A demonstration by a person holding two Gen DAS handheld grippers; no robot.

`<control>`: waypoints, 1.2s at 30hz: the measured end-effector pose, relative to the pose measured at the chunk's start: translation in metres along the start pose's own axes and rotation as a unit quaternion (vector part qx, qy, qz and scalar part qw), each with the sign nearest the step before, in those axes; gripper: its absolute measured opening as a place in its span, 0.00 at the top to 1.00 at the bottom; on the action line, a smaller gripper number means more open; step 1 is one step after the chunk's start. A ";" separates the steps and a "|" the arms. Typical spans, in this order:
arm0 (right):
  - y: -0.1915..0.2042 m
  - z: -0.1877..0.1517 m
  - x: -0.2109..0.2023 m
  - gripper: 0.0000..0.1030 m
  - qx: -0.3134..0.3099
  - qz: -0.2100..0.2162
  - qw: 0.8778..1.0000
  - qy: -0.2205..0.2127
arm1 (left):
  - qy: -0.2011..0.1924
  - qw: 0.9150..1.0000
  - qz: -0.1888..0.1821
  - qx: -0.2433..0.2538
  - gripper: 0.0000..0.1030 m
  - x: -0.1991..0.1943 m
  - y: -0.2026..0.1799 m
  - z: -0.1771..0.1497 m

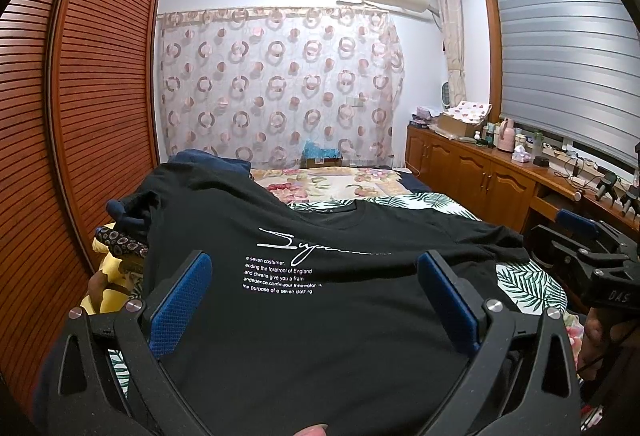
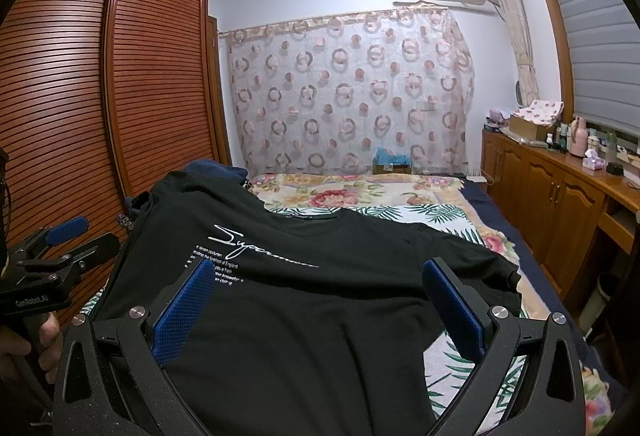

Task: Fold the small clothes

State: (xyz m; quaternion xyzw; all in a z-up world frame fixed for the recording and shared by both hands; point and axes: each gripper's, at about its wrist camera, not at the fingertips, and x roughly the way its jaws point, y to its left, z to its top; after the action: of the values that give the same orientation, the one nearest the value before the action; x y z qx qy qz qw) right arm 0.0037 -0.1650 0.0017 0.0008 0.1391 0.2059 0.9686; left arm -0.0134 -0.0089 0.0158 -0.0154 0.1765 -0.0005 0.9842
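Both Grippers Poised Over a Spread Black Tee

Clearly the black T-shirt point(image 1: 320, 316) is laid out this way so it can be folded: it lies face up on the bed point(image 1: 528, 284), printed side showing, collar pointing toward the far curtain point(image 1: 280, 84) and the hem nearest the cameras. I judge that no fold has been made yet, since the chest and both sleeves are still spread.

The left gripper point(image 1: 314, 274) hangs above the shirt's lower body with its blue pads wide apart and nothing between them. The right gripper point(image 2: 320, 280) does the same on its own side, jaws spread and empty. Each tool shows at the edge of the other's view, so the two are held side by side, probably to take the hem or the sleeves at matching spots.

The shirt is dark, soft cotton with a white script logo and small lines of white text on the chest. Its far left shoulder rides up over a heap of other dark clothes point(image 1: 192, 172), so it does not lie fully flat there, and shallow wrinkles cross the right sleeve.
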 end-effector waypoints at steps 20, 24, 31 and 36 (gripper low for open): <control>0.001 0.000 0.000 0.00 -0.001 -0.001 1.000 0.000 | -0.004 1.000 0.001 0.001 0.00 -0.003 -0.002 0.002; 0.001 0.000 0.000 0.00 0.000 -0.001 1.000 -0.001 | -0.004 1.000 0.001 0.001 0.00 -0.003 -0.002 0.003; 0.001 0.000 0.000 0.00 0.000 0.000 1.000 -0.001 | -0.008 1.000 0.001 0.001 0.00 -0.006 -0.001 0.007; 0.001 0.000 0.000 0.00 0.000 0.000 1.000 0.000 | -0.008 1.000 0.002 0.001 0.00 -0.006 -0.002 0.006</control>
State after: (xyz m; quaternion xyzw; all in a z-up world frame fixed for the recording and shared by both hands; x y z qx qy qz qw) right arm 0.0031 -0.1646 0.0018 0.0011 0.1388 0.2056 0.9687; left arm -0.0165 -0.0102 0.0236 -0.0141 0.1689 0.0011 0.9855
